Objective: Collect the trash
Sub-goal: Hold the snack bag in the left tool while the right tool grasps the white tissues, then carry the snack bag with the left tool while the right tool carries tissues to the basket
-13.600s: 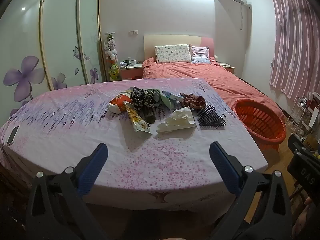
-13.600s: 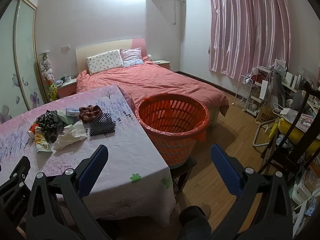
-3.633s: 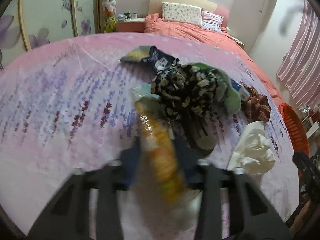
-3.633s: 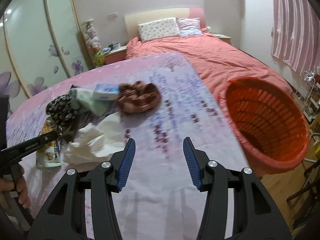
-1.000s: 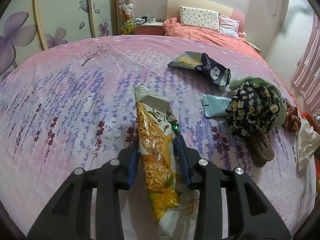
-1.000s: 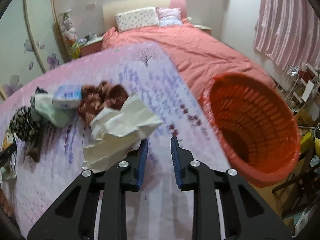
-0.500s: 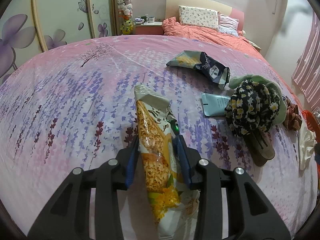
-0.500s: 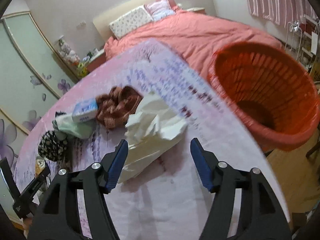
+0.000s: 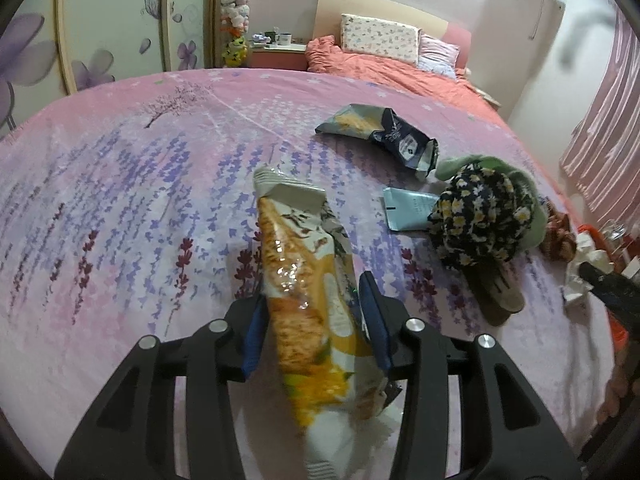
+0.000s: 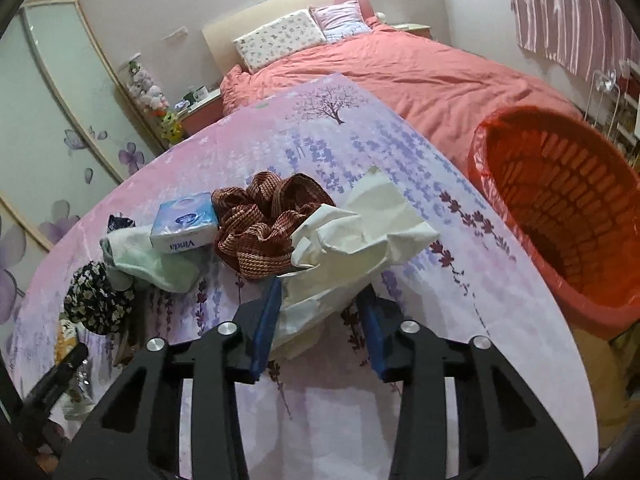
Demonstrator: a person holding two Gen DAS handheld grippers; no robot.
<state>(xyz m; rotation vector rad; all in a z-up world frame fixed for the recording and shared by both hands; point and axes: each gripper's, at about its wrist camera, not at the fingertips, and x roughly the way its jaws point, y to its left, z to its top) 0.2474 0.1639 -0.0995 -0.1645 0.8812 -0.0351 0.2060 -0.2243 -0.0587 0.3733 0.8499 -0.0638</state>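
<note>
My left gripper (image 9: 314,320) is shut on a long yellow snack wrapper (image 9: 306,280) and holds it over the pink flowered tablecloth (image 9: 120,200). A dark blue and yellow chip bag (image 9: 380,134) lies farther back. My right gripper (image 10: 320,320) has its jaws around a crumpled white paper (image 10: 352,248) that rests on the table; whether the pads press it is unclear. The orange trash basket (image 10: 560,200) stands off the table's right edge.
A brown woven cloth (image 10: 268,216), a Vinda tissue pack (image 10: 184,228), a green cloth (image 10: 148,264), a black flowered cloth (image 9: 480,216), a teal packet (image 9: 408,208) and a slipper (image 9: 496,292) lie mid-table. A bed (image 10: 400,64) is behind.
The right gripper opened wide half a second ago and has now narrowed around the white paper, closer to the table. The left gripper keeps holding the snack wrapper, nearly still.
</note>
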